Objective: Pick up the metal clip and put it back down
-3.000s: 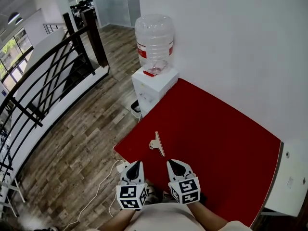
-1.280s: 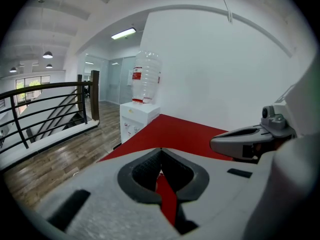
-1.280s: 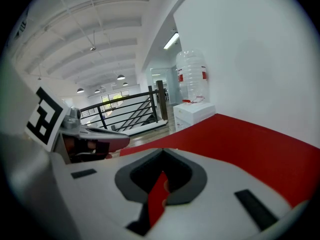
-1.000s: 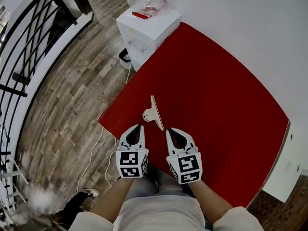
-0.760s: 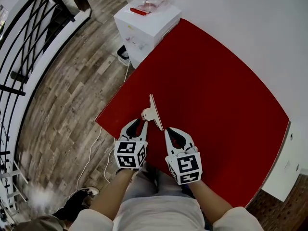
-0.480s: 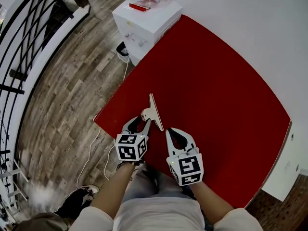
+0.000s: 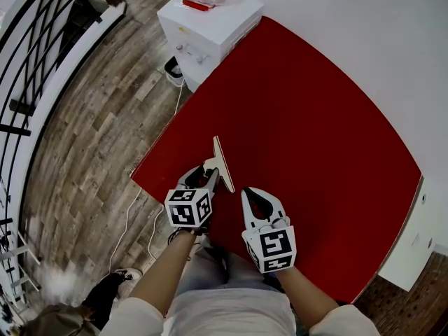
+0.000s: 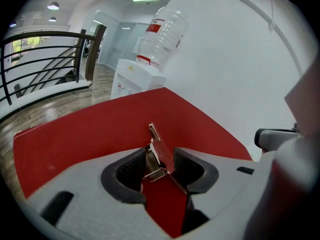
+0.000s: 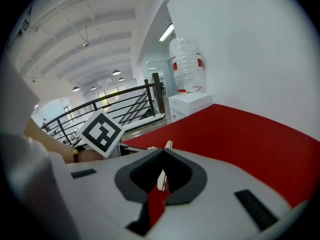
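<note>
The metal clip [image 7: 221,164] lies near the front left edge of the red table [image 7: 315,138], its flat plate standing on edge. My left gripper [image 7: 203,176] has reached it. In the left gripper view the clip's wire handle and plate [image 8: 161,151] sit between the two pads, and the left gripper [image 8: 160,166] jaws are opening, not squeezing it. My right gripper [image 7: 253,196] hovers just right of the clip, shut and empty. In the right gripper view the clip [image 9: 168,145] peeks over the right gripper [image 9: 161,179].
A white water dispenser [image 7: 210,23] with a clear bottle stands at the table's far left corner. Left of the table are wooden floor, a white cable [image 7: 150,222] and a black railing [image 7: 42,54]. A white wall runs behind the table.
My left gripper has moved forward to the clip and its jaws have spread around the clip's handle. The right gripper has stayed in place, shut.
</note>
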`<state>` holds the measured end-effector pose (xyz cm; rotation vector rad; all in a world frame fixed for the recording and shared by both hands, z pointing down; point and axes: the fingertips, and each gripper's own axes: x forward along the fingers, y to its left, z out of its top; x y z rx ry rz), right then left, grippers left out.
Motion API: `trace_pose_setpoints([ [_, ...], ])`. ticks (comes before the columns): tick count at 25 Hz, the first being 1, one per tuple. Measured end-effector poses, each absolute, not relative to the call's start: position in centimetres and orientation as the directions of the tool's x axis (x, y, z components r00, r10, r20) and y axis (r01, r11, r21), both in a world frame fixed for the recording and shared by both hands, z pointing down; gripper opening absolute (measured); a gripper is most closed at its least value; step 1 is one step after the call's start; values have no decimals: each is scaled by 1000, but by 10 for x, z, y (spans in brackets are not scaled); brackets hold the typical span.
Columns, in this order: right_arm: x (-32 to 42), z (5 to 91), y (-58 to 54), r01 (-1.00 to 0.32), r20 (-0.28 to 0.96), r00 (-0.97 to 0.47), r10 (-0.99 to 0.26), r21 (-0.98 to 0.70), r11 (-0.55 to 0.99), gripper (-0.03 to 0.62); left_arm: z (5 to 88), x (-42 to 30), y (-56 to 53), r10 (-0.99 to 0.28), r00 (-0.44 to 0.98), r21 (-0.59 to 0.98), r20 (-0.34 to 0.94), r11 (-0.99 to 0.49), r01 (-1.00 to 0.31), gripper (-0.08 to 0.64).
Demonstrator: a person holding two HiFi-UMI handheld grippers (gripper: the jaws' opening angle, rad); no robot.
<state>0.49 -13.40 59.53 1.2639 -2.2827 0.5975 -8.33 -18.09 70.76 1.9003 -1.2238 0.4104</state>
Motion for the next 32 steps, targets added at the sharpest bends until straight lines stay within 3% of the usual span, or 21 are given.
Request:
trace_pose_setpoints([
  [7, 11, 599, -131, -869, 592, -459, -662, -145, 473, 5, 716, -78, -180, -589, 488, 509, 644, -146, -849, 159],
  [10, 12, 600, -130, -870, 593, -457, -663, -142, 472, 5, 714, -75, -181, -588, 494, 510, 640, -155, -846, 93],
  [20, 12, 596, -124, -870, 585, -459, -669, -141, 473, 5, 698, -68, -179, -616, 525, 578, 588, -134, -805, 19],
  [32, 12, 563, -123, -868, 527, -469, -708, -126, 481, 5, 625, -81, -169, -694, 494, 419, 524, -295, -859, 6],
])
